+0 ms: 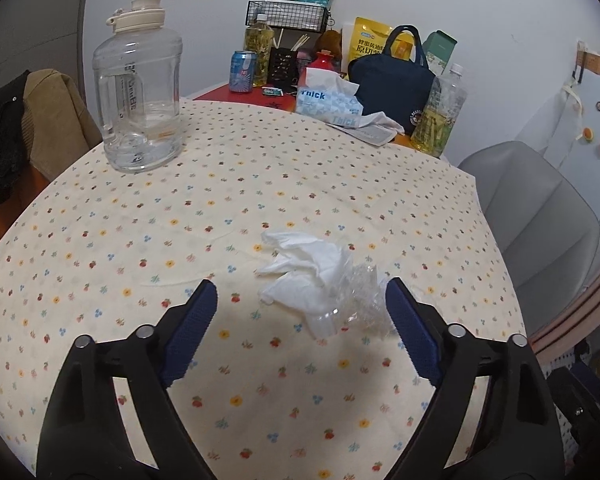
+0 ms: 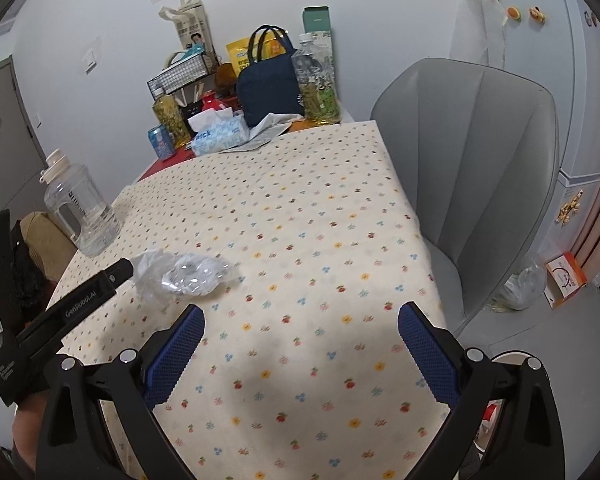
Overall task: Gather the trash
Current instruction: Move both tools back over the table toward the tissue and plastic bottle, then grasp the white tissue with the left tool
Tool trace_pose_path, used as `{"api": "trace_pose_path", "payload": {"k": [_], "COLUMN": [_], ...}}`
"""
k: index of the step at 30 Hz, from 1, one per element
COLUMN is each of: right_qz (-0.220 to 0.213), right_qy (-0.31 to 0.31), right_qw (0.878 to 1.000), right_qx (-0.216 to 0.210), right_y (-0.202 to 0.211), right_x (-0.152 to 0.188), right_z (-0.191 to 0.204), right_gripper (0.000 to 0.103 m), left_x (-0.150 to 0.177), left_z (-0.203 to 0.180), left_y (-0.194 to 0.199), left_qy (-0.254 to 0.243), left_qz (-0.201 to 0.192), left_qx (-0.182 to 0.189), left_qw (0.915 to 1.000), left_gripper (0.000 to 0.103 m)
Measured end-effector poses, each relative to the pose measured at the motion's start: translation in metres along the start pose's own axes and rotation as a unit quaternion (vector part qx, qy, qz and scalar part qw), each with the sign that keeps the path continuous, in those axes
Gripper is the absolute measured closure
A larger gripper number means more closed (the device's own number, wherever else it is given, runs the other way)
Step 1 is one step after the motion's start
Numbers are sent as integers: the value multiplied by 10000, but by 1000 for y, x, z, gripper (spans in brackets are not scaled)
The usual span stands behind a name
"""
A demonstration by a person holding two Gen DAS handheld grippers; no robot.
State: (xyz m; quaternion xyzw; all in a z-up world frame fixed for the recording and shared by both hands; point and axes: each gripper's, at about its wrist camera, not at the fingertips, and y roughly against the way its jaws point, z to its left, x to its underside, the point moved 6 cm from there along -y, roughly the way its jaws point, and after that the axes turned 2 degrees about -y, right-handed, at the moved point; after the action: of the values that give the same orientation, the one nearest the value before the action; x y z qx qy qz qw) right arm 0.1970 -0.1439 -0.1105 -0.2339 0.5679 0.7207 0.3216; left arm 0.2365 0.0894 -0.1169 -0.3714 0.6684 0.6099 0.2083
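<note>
Blue-padded and black-framed, the left gripper [image 1: 300,300] is standing with its jaws spread wide and gripping nothing, its two rubbery fingers [image 1: 190,326] bracketing the trash from the near side without pressing on it. Between and just beyond those tips, a crumpled white tissue [image 1: 300,270] is lying on the table, touching a scrunched piece of clear plastic wrap [image 1: 362,298] that sits close to the right-hand finger. The right gripper [image 2: 300,336] is likewise hanging released and empty, over bare cloth well to the right of the trash.

Judging by this, the collecting is only beginning: both pieces are still resting on the table, nothing is lifted, and no bin is showing clearly, so grasping and carrying away are all remaining.

Everything is sitting on a cream tablecloth printed with small flowers [image 1: 260,184]. Farther back on the left, a large clear plastic water jug with a cream cap [image 1: 138,92] is standing upright. At the far end, a blue-and-white tissue box [image 1: 328,102], a navy lunch bag [image 1: 392,80] and bottles are crowding against a pale wall. A grey padded chair [image 2: 472,168] is waiting at the table's right side.
</note>
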Motion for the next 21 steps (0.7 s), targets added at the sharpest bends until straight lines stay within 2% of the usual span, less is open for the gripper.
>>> {"api": "trace_pose_path", "payload": {"k": [5,10,12,14,16,21], "right_qz": [54,39,59,73,83,112], "right_qy": [35,161,212,280,334,487], "right_qw": [9999,9998,9997,9995,9994,9987], "right_qx": [99,105,98,98,97,53], "right_y": [-4,-4,-5,-5,-6,-8], "right_x": [-5,-9,-9,-9,-8,-5], "right_z": [-2,11,16,22,27,43], "right_gripper": [8,8,8,8,8,8], "left_x": [1,2,3,5,7,6], "left_z": [1,2,2,3,4,21], "left_y": [-13,-22,-26,-29,-28,-20], "left_qy": [110,204,194,202,184,243], "left_qz": [157,270,340,433,449,330], "left_qx": [77,193,227,315,340,252], "left_qw": [9998,9992,9990,9984,9982,9988], "left_gripper": [40,54,66,88,101,101]}}
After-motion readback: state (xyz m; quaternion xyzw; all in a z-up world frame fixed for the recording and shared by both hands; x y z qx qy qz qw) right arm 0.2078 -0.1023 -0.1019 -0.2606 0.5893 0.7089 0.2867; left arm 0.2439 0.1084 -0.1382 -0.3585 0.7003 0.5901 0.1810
